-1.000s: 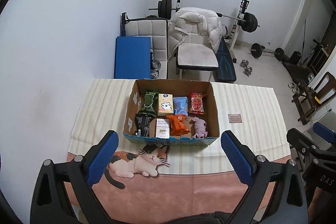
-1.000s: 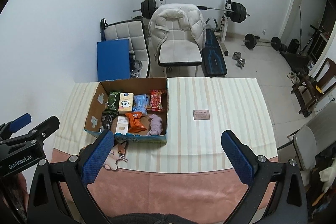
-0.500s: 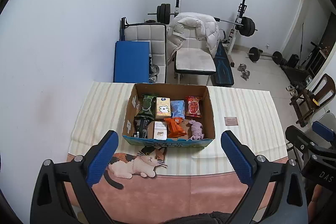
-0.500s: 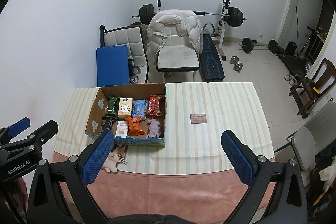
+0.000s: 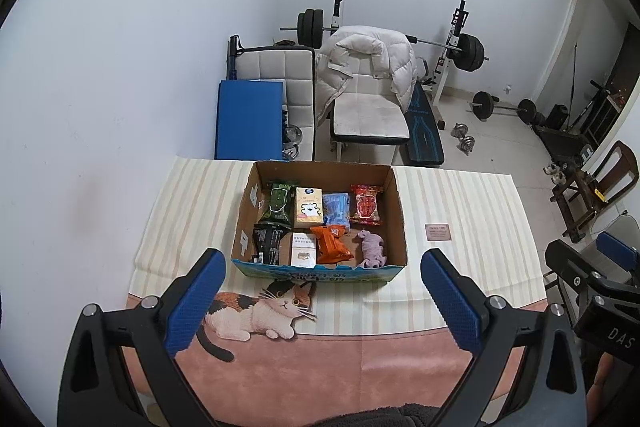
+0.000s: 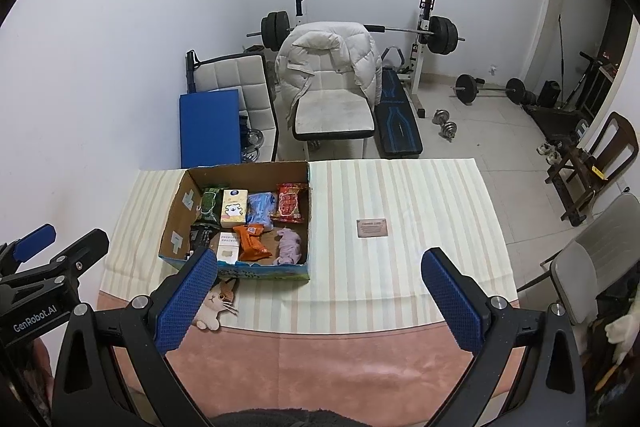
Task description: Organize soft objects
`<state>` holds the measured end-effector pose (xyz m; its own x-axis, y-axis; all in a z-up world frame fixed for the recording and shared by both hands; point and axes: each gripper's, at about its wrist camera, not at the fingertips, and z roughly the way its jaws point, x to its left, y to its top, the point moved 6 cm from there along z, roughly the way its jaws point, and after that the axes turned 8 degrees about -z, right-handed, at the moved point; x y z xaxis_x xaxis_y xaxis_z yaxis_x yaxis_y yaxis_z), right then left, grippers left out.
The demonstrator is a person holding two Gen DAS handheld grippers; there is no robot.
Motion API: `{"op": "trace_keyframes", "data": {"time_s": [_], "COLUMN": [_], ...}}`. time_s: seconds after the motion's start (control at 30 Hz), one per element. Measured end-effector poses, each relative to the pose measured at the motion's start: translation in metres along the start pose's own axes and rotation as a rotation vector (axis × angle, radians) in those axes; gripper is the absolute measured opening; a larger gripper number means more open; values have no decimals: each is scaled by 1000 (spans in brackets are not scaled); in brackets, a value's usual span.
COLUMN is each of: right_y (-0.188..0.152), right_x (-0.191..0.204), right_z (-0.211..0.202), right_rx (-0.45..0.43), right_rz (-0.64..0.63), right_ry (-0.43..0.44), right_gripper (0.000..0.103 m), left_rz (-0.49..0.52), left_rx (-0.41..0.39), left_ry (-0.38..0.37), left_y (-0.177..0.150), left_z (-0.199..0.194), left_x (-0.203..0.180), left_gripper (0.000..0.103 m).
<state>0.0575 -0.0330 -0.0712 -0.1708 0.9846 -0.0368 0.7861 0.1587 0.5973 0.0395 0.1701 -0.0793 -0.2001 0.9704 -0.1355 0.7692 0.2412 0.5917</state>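
A cardboard box (image 5: 396,211) stands on the striped cloth and holds soft packets in two rows: a green pack (image 5: 280,203), a cream tissue pack (image 5: 308,213), a blue pack (image 5: 336,209), a red pack (image 5: 366,205), an orange pack (image 5: 330,245) and a purple soft toy (image 5: 372,247). The box also shows in the right wrist view (image 6: 178,215), left of centre. My left gripper (image 5: 320,301) is open and empty, high above the table's near edge. My right gripper (image 6: 318,301) is open and empty, at the same height.
A small brown card (image 6: 372,227) lies on the cloth right of the box. A cat picture (image 5: 260,311) is on the pink mat near the front. Beyond the table stand a white chair with a jacket (image 5: 368,83), a blue pad (image 5: 248,119) and weight equipment.
Both grippers have risen and pulled back from the table, so the box looks smaller and more of the room shows. Both stay open and empty.
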Motion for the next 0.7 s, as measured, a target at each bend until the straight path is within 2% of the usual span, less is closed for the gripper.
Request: {"op": "trace_keyframes", "data": {"time_s": [0.7], "right_y": [3], "right_x": [-3], "right_z": [-7], "right_rx": [-5], "right_rz": [-2], "right_ry": [-11], "right_gripper": [103], "left_rz": [-6], "left_rx": [-8], "left_ry": [-6], "left_y": [2], "left_z": [-5], "left_x": [0], "left_gripper": [100]}}
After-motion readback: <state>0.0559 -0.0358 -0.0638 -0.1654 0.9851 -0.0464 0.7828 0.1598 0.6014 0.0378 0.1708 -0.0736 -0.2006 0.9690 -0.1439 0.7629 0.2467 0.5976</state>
